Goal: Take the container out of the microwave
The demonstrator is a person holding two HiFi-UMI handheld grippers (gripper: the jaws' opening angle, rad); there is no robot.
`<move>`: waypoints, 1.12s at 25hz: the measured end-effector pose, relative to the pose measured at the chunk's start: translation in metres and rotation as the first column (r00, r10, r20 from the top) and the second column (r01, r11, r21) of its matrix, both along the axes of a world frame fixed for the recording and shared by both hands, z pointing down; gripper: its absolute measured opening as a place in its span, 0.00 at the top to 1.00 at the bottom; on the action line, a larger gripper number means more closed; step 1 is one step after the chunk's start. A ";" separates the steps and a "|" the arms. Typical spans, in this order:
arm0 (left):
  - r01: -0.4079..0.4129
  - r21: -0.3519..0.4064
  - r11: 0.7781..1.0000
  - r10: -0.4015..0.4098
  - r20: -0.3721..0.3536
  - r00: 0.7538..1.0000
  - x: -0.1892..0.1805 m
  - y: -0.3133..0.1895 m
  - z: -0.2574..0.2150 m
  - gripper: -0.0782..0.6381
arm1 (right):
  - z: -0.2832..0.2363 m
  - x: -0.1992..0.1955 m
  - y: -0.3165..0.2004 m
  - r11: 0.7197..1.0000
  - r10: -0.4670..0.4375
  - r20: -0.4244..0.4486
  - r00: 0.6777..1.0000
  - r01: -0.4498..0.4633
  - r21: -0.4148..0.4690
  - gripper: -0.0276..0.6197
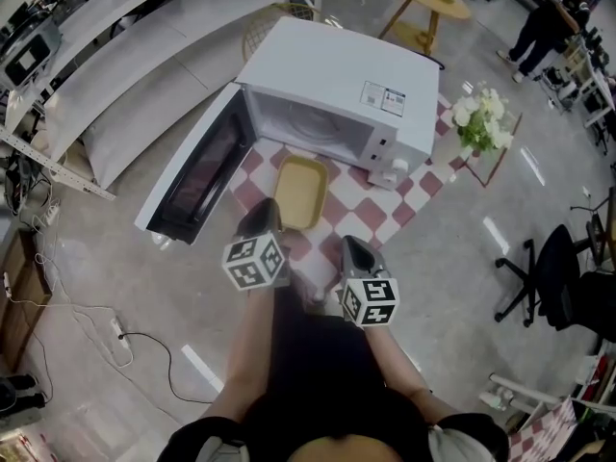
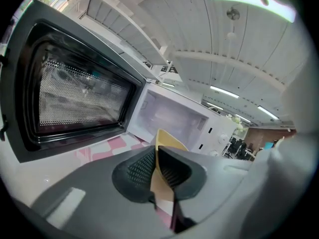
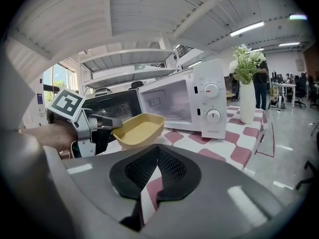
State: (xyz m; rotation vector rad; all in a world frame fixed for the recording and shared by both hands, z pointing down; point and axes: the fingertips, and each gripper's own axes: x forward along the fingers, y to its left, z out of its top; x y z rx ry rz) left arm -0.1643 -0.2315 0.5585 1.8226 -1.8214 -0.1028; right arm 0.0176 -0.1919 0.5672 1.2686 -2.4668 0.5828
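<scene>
The white microwave [image 1: 337,94] stands on a pink-and-white checked cloth [image 1: 361,210] with its door [image 1: 197,166] swung open to the left and its cavity [image 2: 169,116] empty. In front of it, a shallow yellow container [image 1: 300,191] hangs above the cloth. My left gripper [image 1: 270,212] is shut on the container's near rim [image 2: 167,141], seen edge-on between the pads [image 2: 141,167]. The right gripper view shows the container [image 3: 139,128] held out by the left gripper [image 3: 107,125]. My right gripper [image 1: 354,245] is to the right of it, shut [image 3: 158,151] with nothing between its pads.
A vase of white flowers [image 1: 481,118] stands right of the microwave at the cloth's corner. A round wooden side table [image 1: 433,3] is behind, a black office chair [image 1: 558,277] at the right, and cables [image 1: 115,330] lie on the floor at the left. A person [image 1: 544,22] stands far right.
</scene>
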 end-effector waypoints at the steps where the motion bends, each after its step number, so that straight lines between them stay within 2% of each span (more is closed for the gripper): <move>1: 0.004 0.000 1.000 -0.004 -0.004 1.000 -0.002 0.003 0.000 0.86 | 0.000 -0.001 0.001 1.000 -0.003 0.002 1.000 0.003 0.000 0.96; 8: 0.044 0.024 0.999 -0.042 -0.071 0.997 -0.014 0.025 -0.004 0.86 | -0.001 -0.010 0.006 1.000 -0.020 0.020 1.000 0.020 0.001 0.96; 28: 0.163 0.064 0.985 -0.155 -0.121 0.980 -0.035 0.084 -0.016 0.86 | -0.026 -0.029 0.008 0.996 -0.078 0.051 0.996 0.075 0.050 0.96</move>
